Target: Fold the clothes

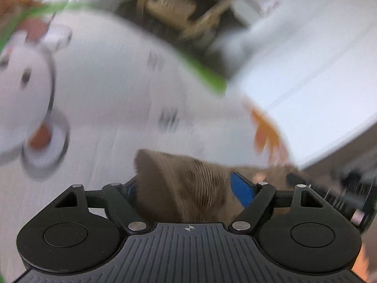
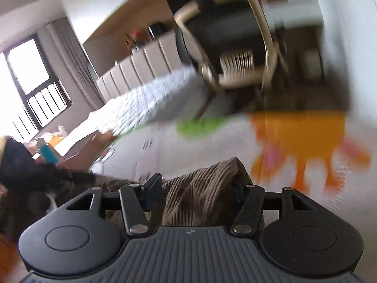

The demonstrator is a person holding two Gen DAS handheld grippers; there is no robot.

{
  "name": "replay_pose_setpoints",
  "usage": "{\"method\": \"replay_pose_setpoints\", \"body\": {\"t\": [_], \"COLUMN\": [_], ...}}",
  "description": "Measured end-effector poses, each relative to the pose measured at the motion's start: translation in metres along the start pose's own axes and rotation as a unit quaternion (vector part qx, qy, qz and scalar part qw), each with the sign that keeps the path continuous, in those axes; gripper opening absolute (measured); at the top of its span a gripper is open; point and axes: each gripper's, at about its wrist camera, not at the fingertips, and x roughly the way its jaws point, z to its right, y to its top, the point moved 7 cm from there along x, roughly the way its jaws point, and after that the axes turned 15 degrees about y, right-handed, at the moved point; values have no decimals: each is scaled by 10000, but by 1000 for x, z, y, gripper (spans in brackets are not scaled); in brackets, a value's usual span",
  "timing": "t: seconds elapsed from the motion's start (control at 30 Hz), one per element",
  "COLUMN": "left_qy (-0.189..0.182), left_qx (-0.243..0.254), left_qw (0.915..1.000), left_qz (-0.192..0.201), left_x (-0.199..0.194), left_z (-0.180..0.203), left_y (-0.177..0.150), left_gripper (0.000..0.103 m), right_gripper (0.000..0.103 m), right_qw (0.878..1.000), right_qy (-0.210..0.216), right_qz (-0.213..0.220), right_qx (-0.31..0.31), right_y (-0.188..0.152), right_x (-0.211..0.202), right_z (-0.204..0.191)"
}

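Your left gripper (image 1: 188, 188) and right gripper (image 2: 198, 188) each have their jaws clamped on a bunch of the brown corduroy garment (image 2: 200, 188), held just above a white cartoon-print mat (image 1: 113, 89), with a chair (image 2: 235, 47) blurred beyond.

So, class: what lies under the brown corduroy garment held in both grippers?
Under the brown corduroy garment lies a white cartoon-print sheet with orange and green patches. The part directly beneath the cloth is covered, so nothing can be told there.
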Motion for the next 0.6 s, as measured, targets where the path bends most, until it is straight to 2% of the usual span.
{"method": "replay_pose_setpoints", "body": {"t": [0.13,0.23,0.37,0.5,0.6], "left_qy": [190,658,981,820,481], "left_qx": [334,709,841,704,336], "left_qw": [9971,9944,9915,9940,9977], "left_qz": [659,430,122,144,349], "left_x": [-11,0,12,4,-6], "left_z": [9,4,-5,-5,-1], "left_y": [35,18,-8,-7,2], "left_gripper": [78,78,80,86,89], "right_gripper": [58,58,58,58,58], "right_qw": [9963,9886,9847,9795,9773], "right_qy": [-613,-1071,-1224,-1357,-1436], "right_qz": [-134,-234,-308,-395,-483], "right_qx": [-594,-1037,-1198,-1433,-1484], "right_y": [6,12,3,-5,-14], "right_x": [10,17,19,21,24], "right_z": [-2,-5,-7,-9,-5]}}
